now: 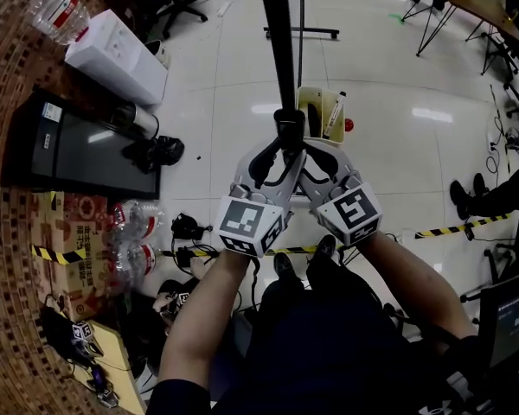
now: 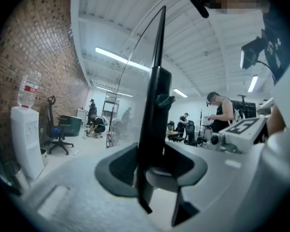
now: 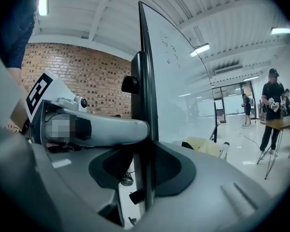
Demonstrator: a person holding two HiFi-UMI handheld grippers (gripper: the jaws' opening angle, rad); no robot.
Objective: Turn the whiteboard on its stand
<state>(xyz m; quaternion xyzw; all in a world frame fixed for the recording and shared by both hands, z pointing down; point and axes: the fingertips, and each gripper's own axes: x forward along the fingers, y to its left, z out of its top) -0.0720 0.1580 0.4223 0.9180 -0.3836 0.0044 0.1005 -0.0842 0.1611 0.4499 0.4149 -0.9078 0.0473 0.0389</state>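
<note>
Brick wall [image 2: 38, 42], glossy white floor [image 1: 398, 162] — strip lights [image 2: 121, 59] o/head, ofc chair [image 2: 55, 137]

Whiteboard [image 1: 279, 41] top cut off by edge, writing [image 3: 170, 47] unreadably small

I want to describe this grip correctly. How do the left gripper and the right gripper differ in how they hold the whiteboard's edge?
The left gripper reaches the whiteboard from the person's left, the right gripper from the right. Beyond the left gripper the board face looks blank; beyond the right gripper it shows faint writing. Both seem closed on the same black edge, side by side.
</note>
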